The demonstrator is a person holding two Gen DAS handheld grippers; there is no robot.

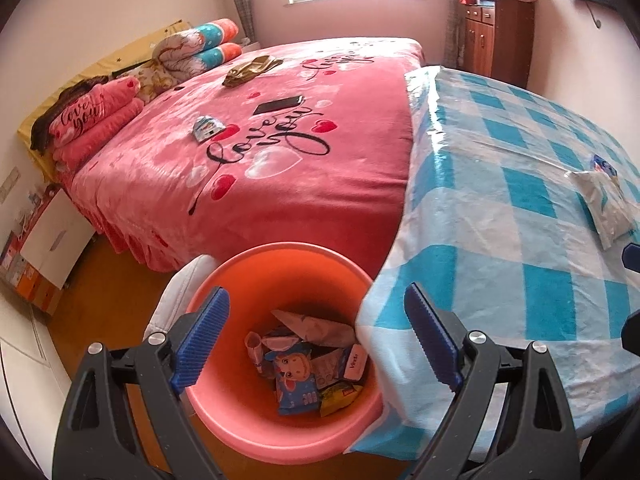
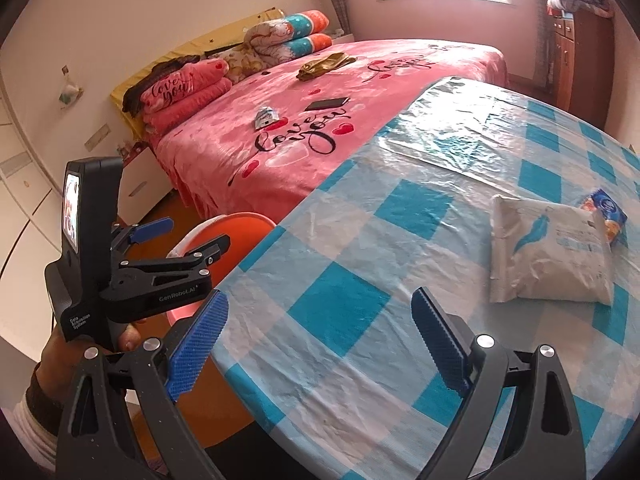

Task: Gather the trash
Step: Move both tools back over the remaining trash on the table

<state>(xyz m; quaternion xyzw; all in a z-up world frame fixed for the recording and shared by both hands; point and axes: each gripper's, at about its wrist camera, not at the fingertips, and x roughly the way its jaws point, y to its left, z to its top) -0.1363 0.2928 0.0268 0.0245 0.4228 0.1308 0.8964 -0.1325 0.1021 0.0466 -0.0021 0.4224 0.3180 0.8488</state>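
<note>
**Both grippers empty above the trash bin and table**

Nearest, the left gripper point(image 1: 316, 340) hangs released over the orange bin point(image 1: 240, 420) of wrappers. Beside the bin, the right gripper point(image 2: 320, 344) stands wide, empty, above the checked table point(image 2: 360, 240). Farther along lies a white plastic pouch point(image 2: 548, 256), probably light, soft and slippery; pinch an edge.

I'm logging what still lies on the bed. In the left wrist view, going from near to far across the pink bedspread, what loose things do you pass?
Small blue-and-white wrapper → black phone → crumpled olive-gold cloth → stack of folded quilts at the far end.
</note>
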